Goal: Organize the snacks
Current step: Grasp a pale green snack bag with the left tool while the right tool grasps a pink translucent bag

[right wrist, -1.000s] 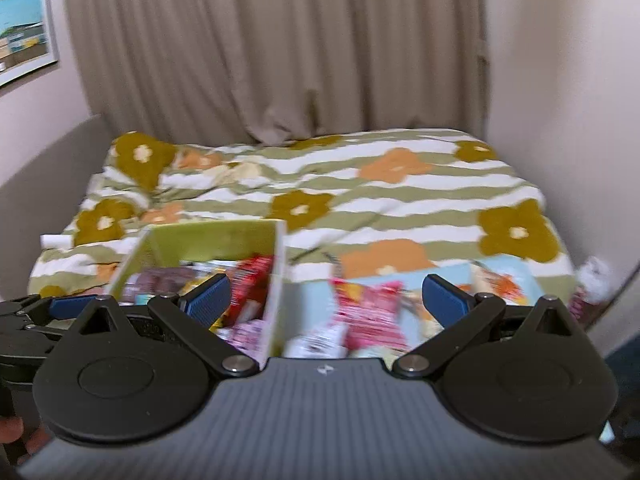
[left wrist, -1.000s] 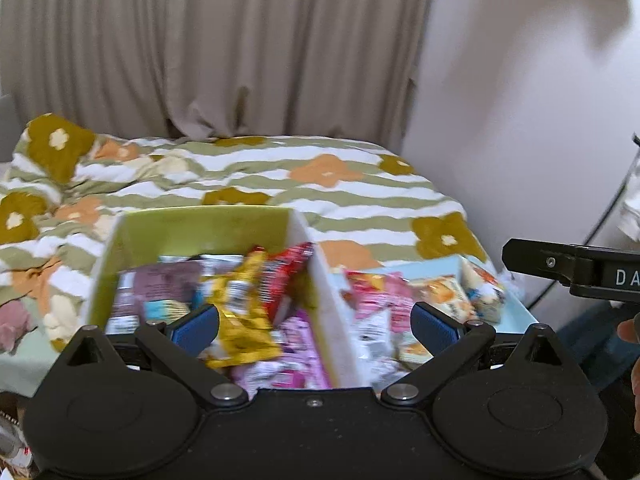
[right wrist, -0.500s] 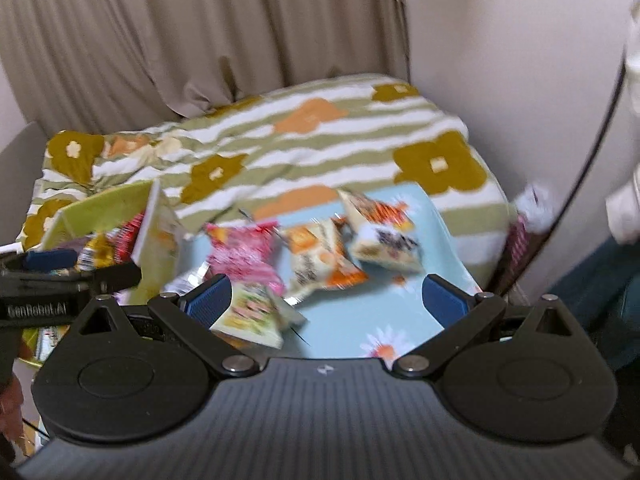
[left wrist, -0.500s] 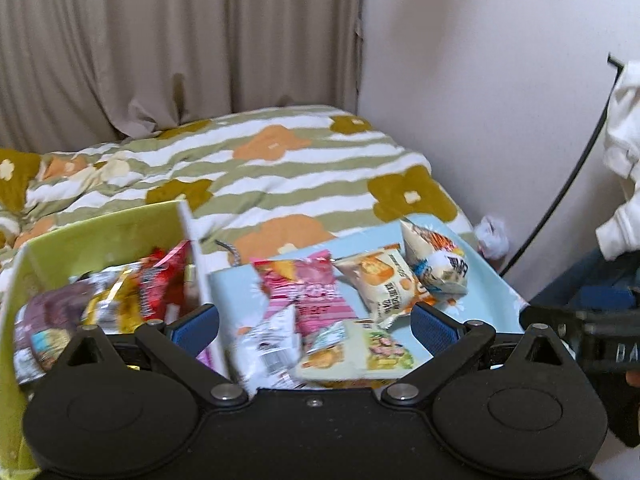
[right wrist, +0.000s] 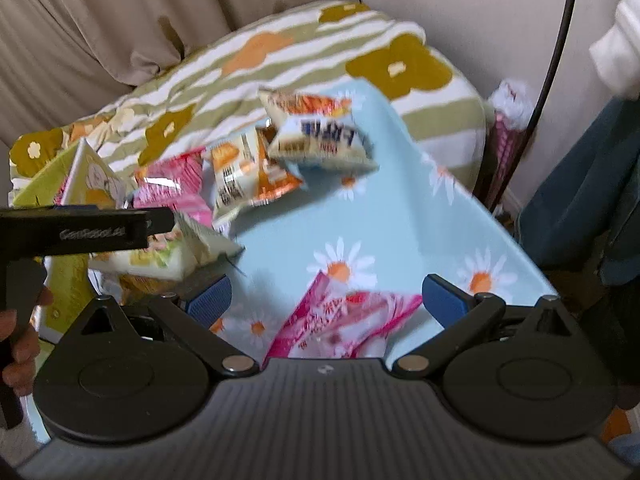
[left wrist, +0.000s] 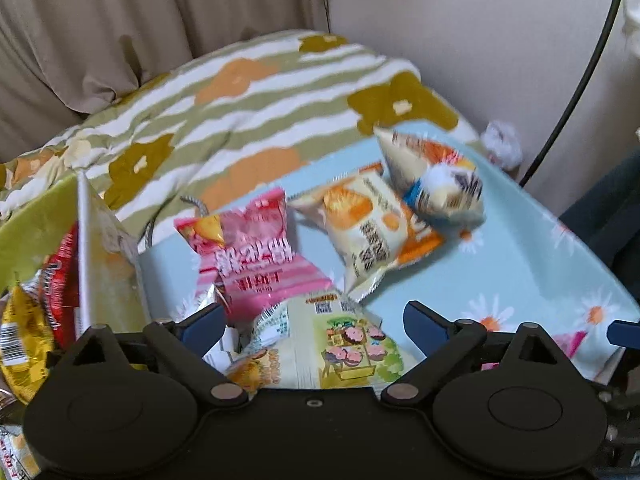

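Several snack packets lie on a light blue daisy-print table [left wrist: 532, 248]. In the left wrist view I see a pink packet [left wrist: 252, 256], an orange and cream packet [left wrist: 372, 232], a blue and white packet [left wrist: 436, 176] and a green packet [left wrist: 344, 344]. My left gripper [left wrist: 314, 322] is open and empty just above the green packet. A green box [left wrist: 36, 216] at the left holds red and yellow packets. My right gripper [right wrist: 324, 300] is open and empty over a pink striped packet [right wrist: 348, 328] at the table's near edge. The left gripper's body [right wrist: 84, 232] shows at the left of the right wrist view.
A bed with a green striped flower quilt [left wrist: 248, 104] lies behind the table. Beige curtains [left wrist: 120, 20] hang at the back. A white wall and a black cable [left wrist: 580, 80] stand at the right. A person in dark trousers [right wrist: 576, 184] is at the far right.
Both grippers have swung right and down, from over the green box toward the loose packets on the blue table. Both stay open and empty.
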